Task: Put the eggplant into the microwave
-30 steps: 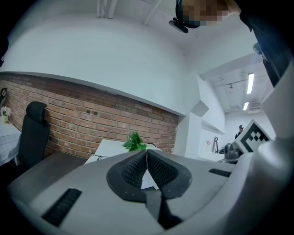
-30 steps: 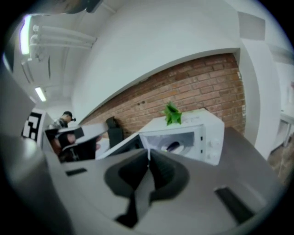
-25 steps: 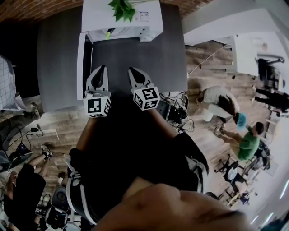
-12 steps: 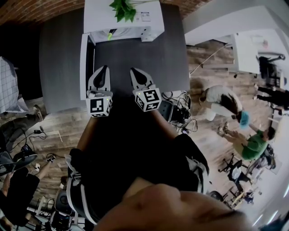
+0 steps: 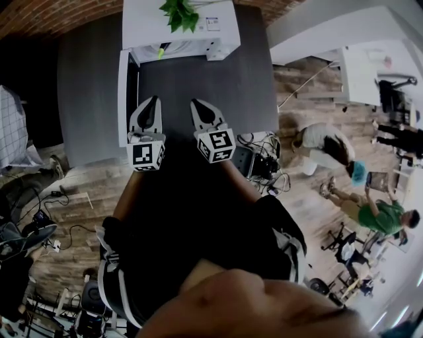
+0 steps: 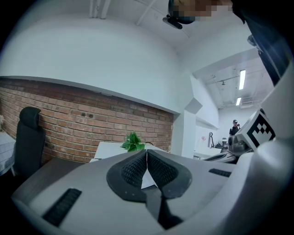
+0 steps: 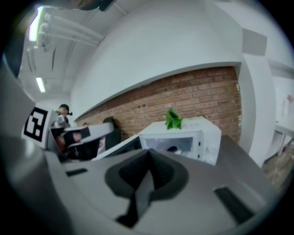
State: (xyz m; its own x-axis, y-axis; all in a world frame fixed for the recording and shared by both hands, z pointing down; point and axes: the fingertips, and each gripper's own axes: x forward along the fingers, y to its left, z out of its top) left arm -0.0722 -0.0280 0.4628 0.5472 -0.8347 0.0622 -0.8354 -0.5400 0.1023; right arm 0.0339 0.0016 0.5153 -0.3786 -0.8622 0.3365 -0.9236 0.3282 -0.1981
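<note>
Over the last second almost nothing has shifted. The left gripper (image 5: pixel 151 103) and the right gripper (image 5: pixel 199 105) hang side by side above the near edge of the dark table (image 5: pixel 198 79), as they did a moment ago. Both have their jaws pressed together with nothing between the pads. Only the people out on the wooden floor to the right have changed places. Empty, closed and back from the work, the grippers suggest the placing is finished.

Further off, the microwave (image 5: pixel 142 20) stands at the table's far edge. Its door (image 5: pixel 123 92) is swung wide open along the left edge, and a small green plant (image 5: pixel 177 12) sits on top.

The head view looks down on the roof, so the cavity is hidden apart from a green speck (image 5: pixel 158 50) at the opening. The right gripper view looks straight in and shows a dark rounded shape on the oven floor, probably the eggplant (image 7: pixel 173 148). In the left gripper view, its own jaws block the opening.
</note>
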